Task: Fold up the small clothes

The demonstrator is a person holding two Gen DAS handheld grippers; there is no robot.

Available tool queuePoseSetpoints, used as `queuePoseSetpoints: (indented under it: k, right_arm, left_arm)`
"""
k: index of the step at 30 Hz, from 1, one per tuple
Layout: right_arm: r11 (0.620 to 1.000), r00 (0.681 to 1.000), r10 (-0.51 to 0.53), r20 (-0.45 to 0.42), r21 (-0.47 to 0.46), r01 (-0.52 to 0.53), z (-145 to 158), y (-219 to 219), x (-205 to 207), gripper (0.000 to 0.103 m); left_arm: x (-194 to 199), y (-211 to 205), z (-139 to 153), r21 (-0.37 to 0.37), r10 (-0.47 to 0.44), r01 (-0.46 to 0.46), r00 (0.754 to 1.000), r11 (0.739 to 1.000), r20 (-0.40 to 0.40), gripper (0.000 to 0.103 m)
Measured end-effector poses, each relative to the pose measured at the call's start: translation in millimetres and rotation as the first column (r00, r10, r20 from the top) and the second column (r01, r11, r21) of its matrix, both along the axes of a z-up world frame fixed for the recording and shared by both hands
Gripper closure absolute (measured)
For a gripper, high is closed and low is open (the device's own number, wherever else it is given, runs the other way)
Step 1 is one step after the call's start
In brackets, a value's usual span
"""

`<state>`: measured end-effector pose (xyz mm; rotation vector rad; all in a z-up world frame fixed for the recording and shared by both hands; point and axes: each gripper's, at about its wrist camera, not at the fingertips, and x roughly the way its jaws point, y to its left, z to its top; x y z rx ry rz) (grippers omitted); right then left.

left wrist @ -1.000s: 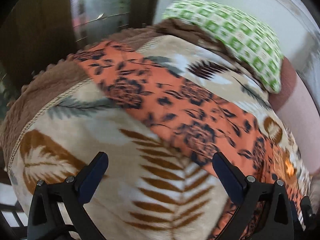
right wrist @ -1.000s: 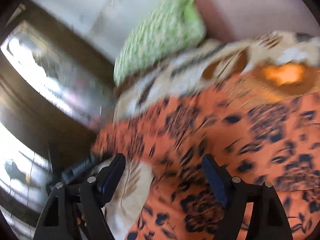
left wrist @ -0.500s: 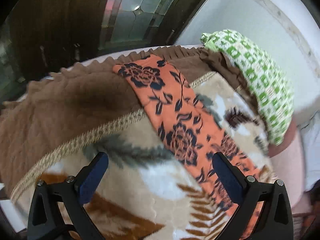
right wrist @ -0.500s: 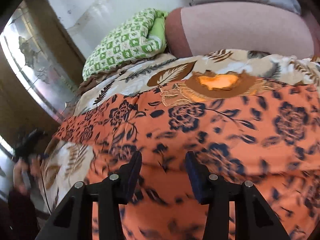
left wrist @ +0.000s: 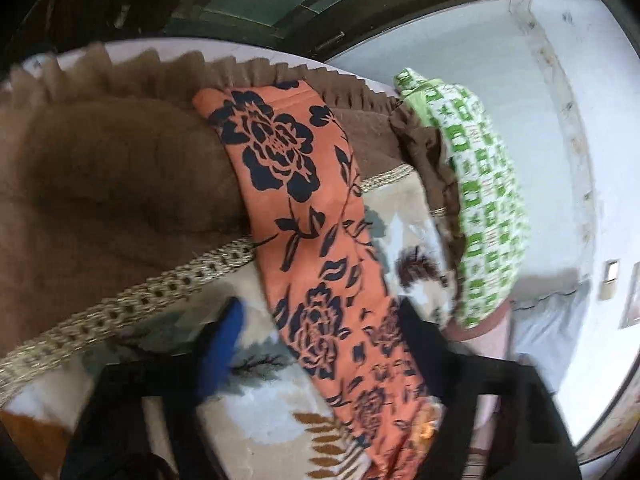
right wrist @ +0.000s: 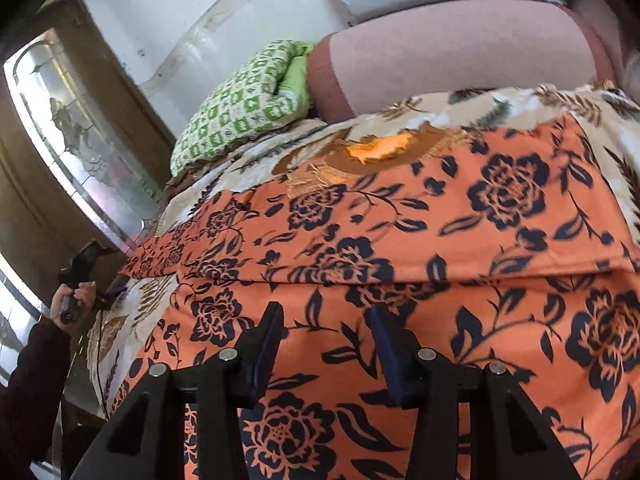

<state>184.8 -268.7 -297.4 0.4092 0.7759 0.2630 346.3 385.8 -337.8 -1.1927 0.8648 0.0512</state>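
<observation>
Over on the left wrist view, the brown frilled border [left wrist: 100, 184] of the leaf-print blanket [left wrist: 264, 412] fills the near side, and a narrow end of the orange floral cloth [left wrist: 316, 248] runs across it, its tip lying on the brown plush just short of the frill. Only this view shows that far tip. Left tool [left wrist: 320, 356] is blurred and its jaws are closing, the strip of cloth lying between the fingers, with nothing pressed yet as far as the blur lets me see. Beside the strip on the right, a green checked pillow [left wrist: 480, 200] sits at the blanket's edge, with bare blanket between the two.

Switching to the right wrist view, a hand [right wrist: 76, 296] in a dark sleeve holds the other tool at the far left, off the bed's edge. This view alone gives the wide body of the cloth, spread over the blanket with a folded edge running across its middle. Right tool [right wrist: 326, 344] hovers low over it, jaws partly apart, cloth beneath them, no pinch visible. Further back, the pillow meets a pink bolster [right wrist: 460, 60]. Open blanket shows along the cloth's far edge.
</observation>
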Motion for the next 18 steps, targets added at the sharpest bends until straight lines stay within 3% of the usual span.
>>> queuePoseSetpoints:
  k: [2, 6, 9, 12, 18]
  right_arm:
    - [1.0, 1.0, 0.01, 0.008, 0.001, -0.01, 1, 1, 2, 0.055]
    - [1.0, 1.0, 0.011, -0.006, 0.009, -0.011, -2, -1, 5, 0.055]
    - [1.0, 1.0, 0.013, 0.0, 0.008, -0.013, -1, -1, 7, 0.055]
    - [1.0, 1.0, 0.019, 0.002, 0.011, -0.019, -1, 0, 8, 0.055]
    - [0.999, 0.999, 0.037, 0.0, 0.008, -0.037, -2, 5, 8, 0.055]
  left_arm:
    - [1, 1, -3, -0.024, 0.016, -0.016, 1.0, 1.0, 0.005, 0.044]
    - [0, 2, -4, 0.026, 0.068, -0.068, 0.998, 0.997, 0.011, 0.044]
    - [-9, 9, -6, 0.016, 0.115, -0.116, 0.993, 0.993, 0.03, 0.044]
    - [-8, 13, -3, 0.056, 0.118, -0.119, 0.993, 0.991, 0.017, 0.044]
    - [6, 13, -1, 0.066, 0.142, -0.142, 0.99, 0.988, 0.01, 0.044]
